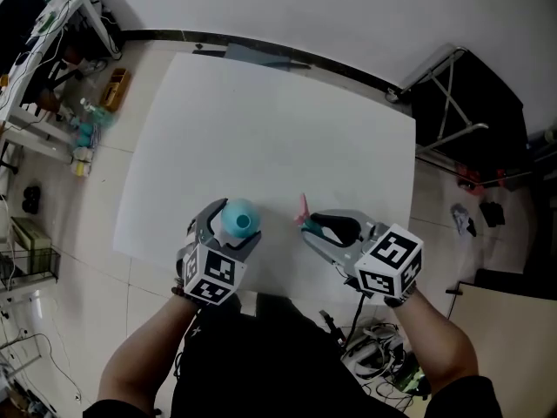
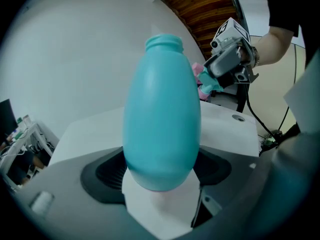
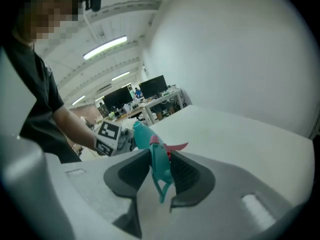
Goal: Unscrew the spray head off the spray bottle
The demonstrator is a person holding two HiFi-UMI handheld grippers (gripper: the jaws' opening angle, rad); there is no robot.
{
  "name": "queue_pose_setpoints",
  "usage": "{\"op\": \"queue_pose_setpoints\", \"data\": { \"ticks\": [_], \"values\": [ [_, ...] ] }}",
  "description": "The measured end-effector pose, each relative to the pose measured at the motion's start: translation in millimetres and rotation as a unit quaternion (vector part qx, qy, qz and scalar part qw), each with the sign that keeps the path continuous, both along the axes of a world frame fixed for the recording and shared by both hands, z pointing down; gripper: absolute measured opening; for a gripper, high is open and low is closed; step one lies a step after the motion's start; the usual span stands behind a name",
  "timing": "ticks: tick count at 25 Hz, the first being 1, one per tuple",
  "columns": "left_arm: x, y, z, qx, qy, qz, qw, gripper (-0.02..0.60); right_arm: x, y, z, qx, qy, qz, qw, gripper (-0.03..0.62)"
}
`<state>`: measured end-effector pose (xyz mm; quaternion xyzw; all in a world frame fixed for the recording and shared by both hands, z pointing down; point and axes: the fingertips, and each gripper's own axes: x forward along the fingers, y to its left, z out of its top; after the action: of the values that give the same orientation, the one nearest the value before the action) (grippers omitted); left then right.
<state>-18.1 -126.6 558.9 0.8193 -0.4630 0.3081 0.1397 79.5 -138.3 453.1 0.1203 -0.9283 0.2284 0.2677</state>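
I am holding both arms low in front of me, bare left forearm [image 1: 144,355] and right forearm [image 1: 439,338] reaching forward over the near edge of the white counter [image 1: 261,120], elbows spread and wrists angling in toward each other.

The left tongs [image 1: 228,230] are gripping the teal spray bottle [image 1: 240,219] around its lower body. In the left gripper view the dark pads are pressing on both sides of the bottle [image 2: 161,114], and its bare, open neck is pointing up with nothing screwed onto it.

The right tongs [image 1: 324,230] are sitting just beside it, apart from it, and are pinching the spray head [image 1: 303,213] at a narrow setting. In the right gripper view the teal trigger part [image 3: 159,164] is hanging between the two pads while the pink tip is sticking out past them. From the left gripper view I am seeing the right tongs [image 2: 215,79] carrying that head [image 2: 202,84] level with the bottle's shoulder, to its right.

The counter is lying bare and white beyond the tongs. Pale floor tiles are showing around it. A cluttered white rack [image 1: 52,50] is standing to my left, a folding metal frame [image 1: 448,103] to my right, and a tangle of cables [image 1: 379,355] is lying by my feet. Desks with monitors [image 3: 150,89] are filling the far end of the room under strip lights.
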Motion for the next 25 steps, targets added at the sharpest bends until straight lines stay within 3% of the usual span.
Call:
{"op": "queue_pose_setpoints", "data": {
  "ticks": [4,7,15,20,25],
  "values": [
    [-1,-2,-3,0.003,-0.002,0.001,1.0000,0.436,-8,-5,-36,-0.053,-0.078,0.039,0.995,0.120],
    [-2,-3,-5,0.005,-0.004,0.004,1.0000,0.436,-12,-8,-59,-0.101,-0.138,0.068,0.983,0.120],
    [-8,-2,-3,0.004,-0.030,0.011,0.9995,0.434,-17,-7,-114,-0.214,-0.289,0.104,0.927,0.119],
    [-14,0,3,-0.002,-0.072,0.022,0.9971,0.434,-19,-1,-138,-0.243,-0.341,0.103,0.902,0.118],
    [-28,0,12,-0.011,-0.106,0.025,0.9940,0.434,-23,4,-159,-0.245,-0.368,0.098,0.892,0.118]
  ]
}}
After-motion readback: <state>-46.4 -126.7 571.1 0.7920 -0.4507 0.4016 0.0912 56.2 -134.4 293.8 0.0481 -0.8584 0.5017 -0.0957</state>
